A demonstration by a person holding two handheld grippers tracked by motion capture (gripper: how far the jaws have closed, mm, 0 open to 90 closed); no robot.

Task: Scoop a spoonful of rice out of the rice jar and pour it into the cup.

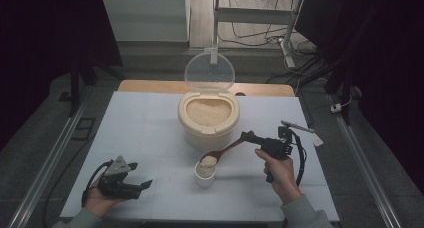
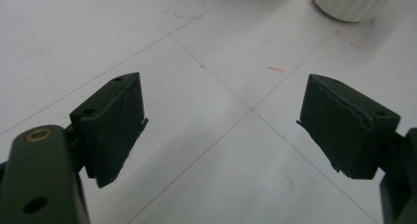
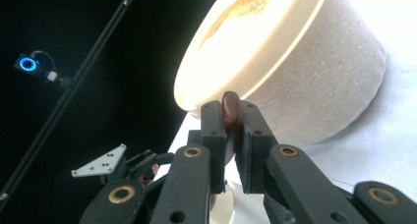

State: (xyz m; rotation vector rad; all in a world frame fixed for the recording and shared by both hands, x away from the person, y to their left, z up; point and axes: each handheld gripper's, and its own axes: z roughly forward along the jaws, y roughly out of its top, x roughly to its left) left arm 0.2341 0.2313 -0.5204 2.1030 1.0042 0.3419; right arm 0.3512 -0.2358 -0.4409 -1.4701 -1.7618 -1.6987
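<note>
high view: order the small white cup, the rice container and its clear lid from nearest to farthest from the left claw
1. small white cup, to the right of the left claw
2. rice container, mid-table behind the cup
3. clear lid, raised at the container's back

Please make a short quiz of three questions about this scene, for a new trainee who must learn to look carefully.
1. True or false: the right gripper is shut on the handle of the wooden spoon.
2. Where is the loaded bowl of the spoon?
A. inside the rice container
B. just above the small white cup
C. flat on the table
3. Fill in the missing word: the jaws of the left gripper stand ____, with nothing between them.

Key
1. True; the right gripper view shows the brown handle clamped between the jaws.
2. B.
3. Open.
</note>
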